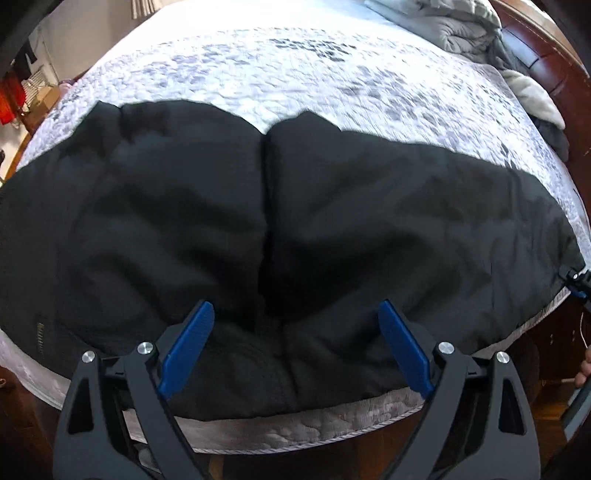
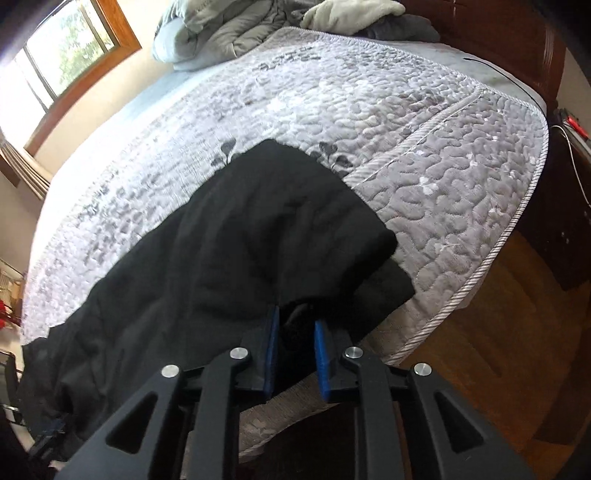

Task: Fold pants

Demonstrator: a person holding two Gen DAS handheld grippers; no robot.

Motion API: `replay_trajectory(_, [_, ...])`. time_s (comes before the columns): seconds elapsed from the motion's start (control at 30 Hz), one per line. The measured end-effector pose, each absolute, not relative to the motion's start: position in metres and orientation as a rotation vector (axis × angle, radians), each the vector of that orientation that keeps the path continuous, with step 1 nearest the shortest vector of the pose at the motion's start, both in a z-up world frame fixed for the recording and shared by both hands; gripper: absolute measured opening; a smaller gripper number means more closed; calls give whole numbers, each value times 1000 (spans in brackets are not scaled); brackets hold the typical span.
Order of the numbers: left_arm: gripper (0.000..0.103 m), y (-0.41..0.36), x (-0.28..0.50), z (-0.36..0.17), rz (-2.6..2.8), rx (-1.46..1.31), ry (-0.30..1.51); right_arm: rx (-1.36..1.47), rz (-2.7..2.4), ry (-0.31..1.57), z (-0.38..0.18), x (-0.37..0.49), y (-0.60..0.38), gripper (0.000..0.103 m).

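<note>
Black pants (image 1: 184, 206) lie spread across the near side of a bed, with a seam running down their middle. My left gripper (image 1: 295, 306) hovers open and wide over the pants' near edge, with nothing between its blue pads. In the right wrist view the pants (image 2: 221, 251) stretch away to the left, their end folded over on itself. My right gripper (image 2: 297, 319) is nearly closed at that end, a bunch of black cloth pinched between its pads. It also shows at the far right of the left wrist view, as a gripper tip (image 1: 576, 280) at the pants' corner.
The grey quilted bedspread (image 2: 424, 147) covers the bed beyond the pants. Crumpled bedding (image 2: 240, 26) is piled at the far end by a dark wooden headboard (image 1: 546, 55). Wooden floor (image 2: 517, 314) and a dark nightstand (image 2: 569, 221) lie right of the bed. A window (image 2: 66, 48) is at the left.
</note>
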State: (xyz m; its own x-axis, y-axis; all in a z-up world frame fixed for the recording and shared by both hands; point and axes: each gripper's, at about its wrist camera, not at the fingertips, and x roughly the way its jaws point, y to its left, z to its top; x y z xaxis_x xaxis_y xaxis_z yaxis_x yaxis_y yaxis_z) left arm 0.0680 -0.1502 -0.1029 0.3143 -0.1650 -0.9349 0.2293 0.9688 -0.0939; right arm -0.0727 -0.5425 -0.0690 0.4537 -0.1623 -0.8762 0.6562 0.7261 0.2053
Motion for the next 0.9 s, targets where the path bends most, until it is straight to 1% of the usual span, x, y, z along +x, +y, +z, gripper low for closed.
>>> replay_trajectory(0.13, [94,-162,62,-125,-226,142,1226,579,-543,1022,-83,-75,-549,18])
replay_trajectory(0.27, [96,-165,62,-131,-215,153,1207,566,-529,1020,-91,-74,-548,20])
replay_trajectory(0.37, [97,-164,61,-130,-215,141,1204,594,-504,1000,-86,-80,-551,24])
replay_trajectory(0.4, [97,-163,61,-128,-217,135,1203,621,-498,985,-83,-86,-555,28])
replay_trajectory(0.5, [95,-161,58,-123,-219,116,1201,653,-513,967,-78,-102,-562,31])
replay_trajectory(0.63, [95,-163,55,-118,-218,77,1205,710,-520,936,-74,-118,-574,31])
replay_trajectory(0.7, [95,-171,55,-120,-225,108,1208,706,-521,912,-69,-120,-575,31])
replay_trajectory(0.77, [97,-180,56,-126,-213,169,1202,686,-513,893,-64,-116,-571,31])
replay_trajectory(0.9, [99,-182,58,-132,-204,162,1193,645,-455,866,-62,-99,-563,31])
